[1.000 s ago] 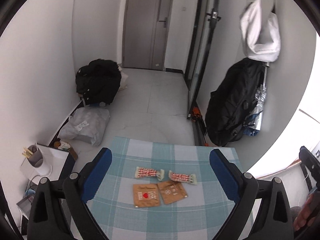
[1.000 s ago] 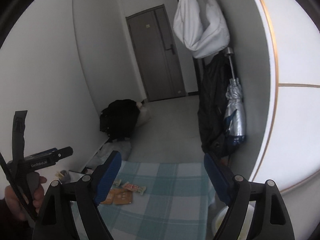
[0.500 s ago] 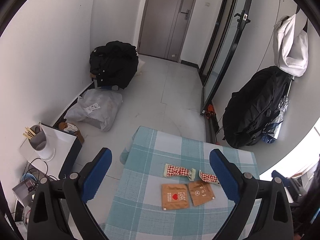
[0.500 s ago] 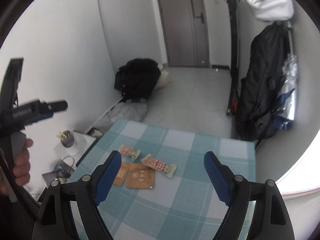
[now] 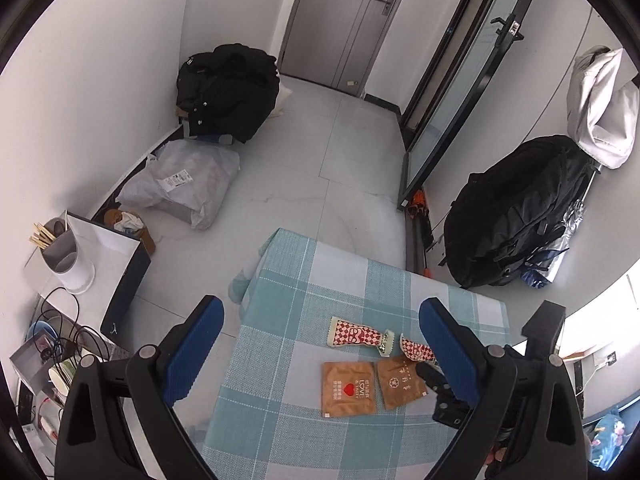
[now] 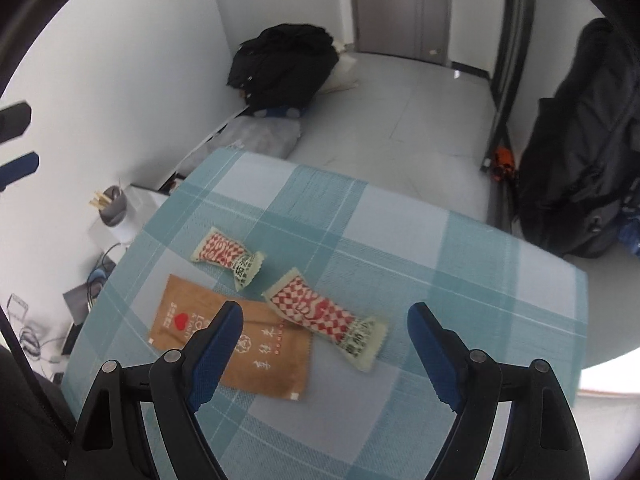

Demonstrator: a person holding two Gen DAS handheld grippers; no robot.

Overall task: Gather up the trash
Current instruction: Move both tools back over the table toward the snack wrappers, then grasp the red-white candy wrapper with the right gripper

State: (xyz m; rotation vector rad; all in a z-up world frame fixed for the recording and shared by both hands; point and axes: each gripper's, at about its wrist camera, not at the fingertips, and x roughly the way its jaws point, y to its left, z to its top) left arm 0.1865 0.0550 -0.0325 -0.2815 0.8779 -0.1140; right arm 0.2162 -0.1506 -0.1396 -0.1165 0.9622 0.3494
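Right gripper (image 6: 324, 316) lower — wrapper print (image 6: 362, 334) legible here only

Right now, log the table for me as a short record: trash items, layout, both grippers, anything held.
surface: checked tablecloth
trash: two red-checked wrappers; two brown sachets
layout: wrappers behind, sachets nearer the cameras, side by side
left gripper: open, empty
right gripper: open, empty, above the near wrapper and sachet
collected: nothing held

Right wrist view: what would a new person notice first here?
Four wrappers lie together on the checked tablecloth: two red-and-white wrappers beside two brown packets. The open right gripper hangs just above them. A black bag sits on the floor by the far wall.
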